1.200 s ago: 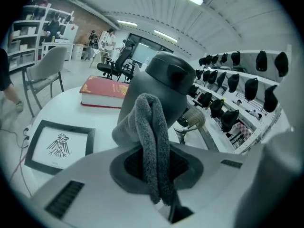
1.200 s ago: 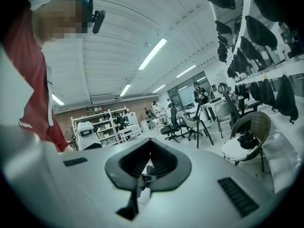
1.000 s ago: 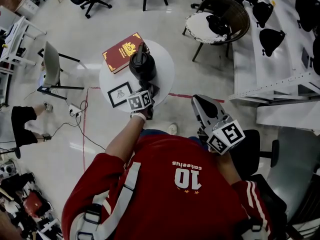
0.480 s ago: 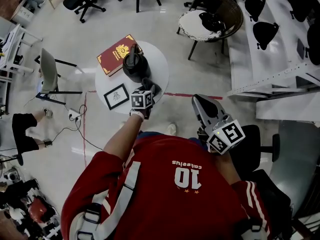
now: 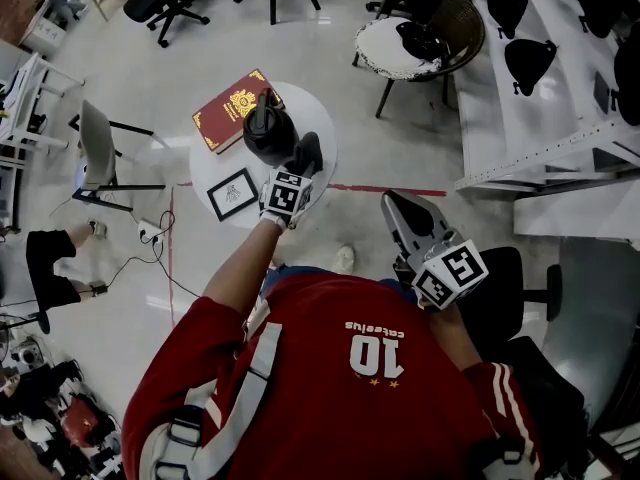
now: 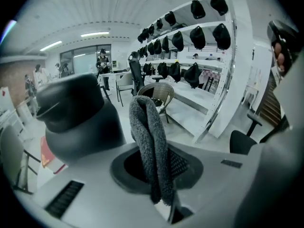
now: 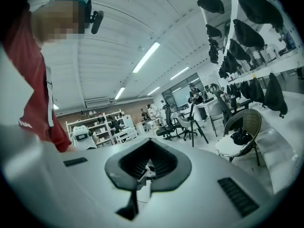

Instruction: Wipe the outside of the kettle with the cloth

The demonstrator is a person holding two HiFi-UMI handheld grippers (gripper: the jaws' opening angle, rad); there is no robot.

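Note:
A black kettle point(image 5: 268, 130) stands on the round white table point(image 5: 330, 128); in the left gripper view the kettle point(image 6: 76, 118) fills the left side. My left gripper point(image 5: 300, 163) is shut on a dark grey cloth point(image 5: 307, 153), raised just to the kettle's right. The cloth point(image 6: 151, 146) stands up from between the left gripper's jaws, close beside the kettle's body, and contact cannot be told. My right gripper point(image 5: 405, 213) hangs off the table near my right side, shut with nothing in it, and its own view shows only the room.
A red book point(image 5: 232, 106) lies at the table's back left. A small framed picture point(image 5: 233, 193) lies at its front left. A wicker chair point(image 5: 425, 28) stands behind the table. White shelving with dark helmets point(image 5: 540, 58) runs along the right.
My left gripper has lifted the cloth off the table and moved it up beside the kettle's right side. The right gripper has stayed where it was.

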